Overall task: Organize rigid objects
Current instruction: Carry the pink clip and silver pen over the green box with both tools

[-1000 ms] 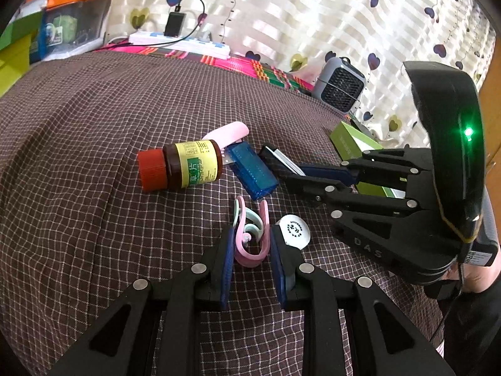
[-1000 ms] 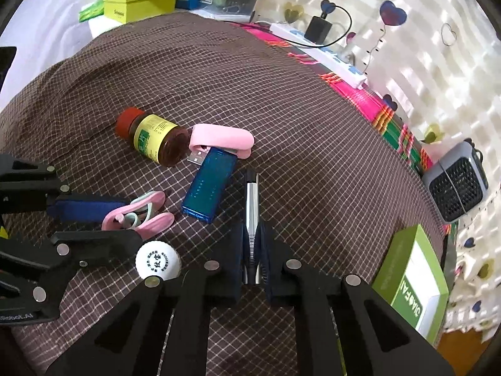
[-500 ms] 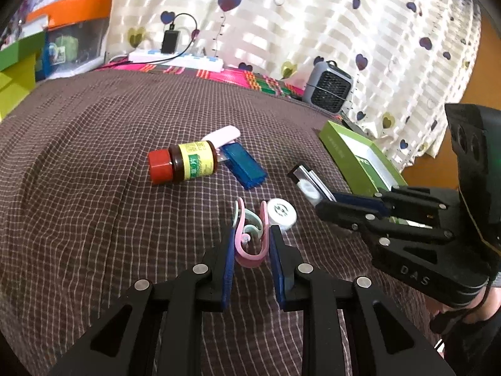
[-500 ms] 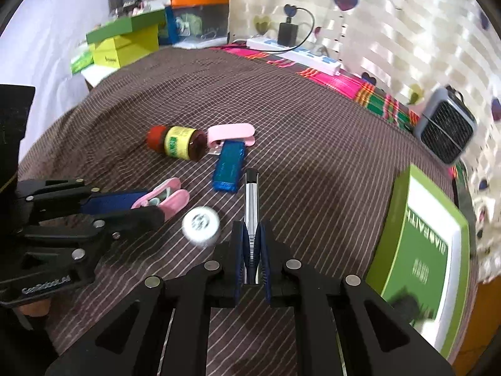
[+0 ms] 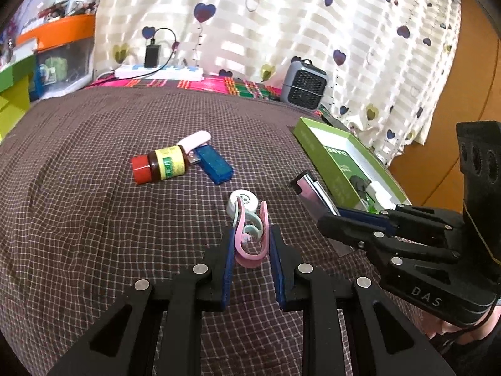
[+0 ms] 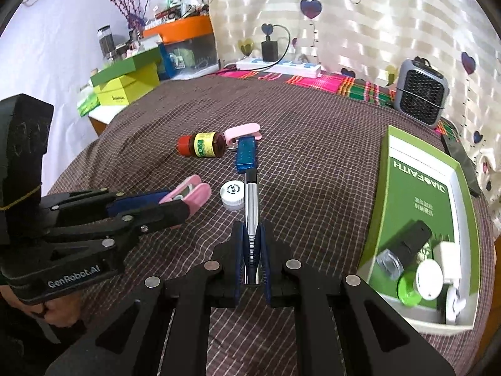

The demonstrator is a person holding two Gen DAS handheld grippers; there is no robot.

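Both tools have come up off the cloth since a second ago. The left gripper stays clamped on the pink clip; the right gripper stays clamped on the pen, now nearer the green box. The bottle and blue stick stay far behind.

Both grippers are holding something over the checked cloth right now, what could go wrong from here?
1. The silver pen is clamped near one end by the right gripper, so its long free end may swing or slip.
2. The green open box already holds several small items; dropping more in could jostle them.
3. The pink curved clip in the left gripper hangs close to the white round cap and might knock it.
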